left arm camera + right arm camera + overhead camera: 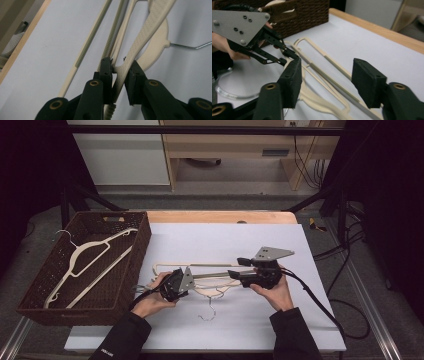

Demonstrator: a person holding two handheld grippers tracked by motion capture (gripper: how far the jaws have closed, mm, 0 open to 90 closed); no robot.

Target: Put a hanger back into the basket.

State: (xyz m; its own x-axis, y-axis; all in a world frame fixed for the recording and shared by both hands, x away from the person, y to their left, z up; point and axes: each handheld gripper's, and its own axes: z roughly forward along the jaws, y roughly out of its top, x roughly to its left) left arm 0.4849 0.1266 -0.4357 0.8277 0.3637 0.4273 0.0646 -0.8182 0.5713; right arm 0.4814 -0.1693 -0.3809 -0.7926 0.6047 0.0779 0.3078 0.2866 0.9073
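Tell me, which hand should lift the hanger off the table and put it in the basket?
Probably the left. The left gripper is pinching a cream hanger already, and it sits nearer the brown basket. The right gripper is open, with hangers only lying underneath it.

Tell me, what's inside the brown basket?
Inside the brown basket lie cream hangers, at least one with a metal hook. The near wall hides the bottom corner, so more could be there.
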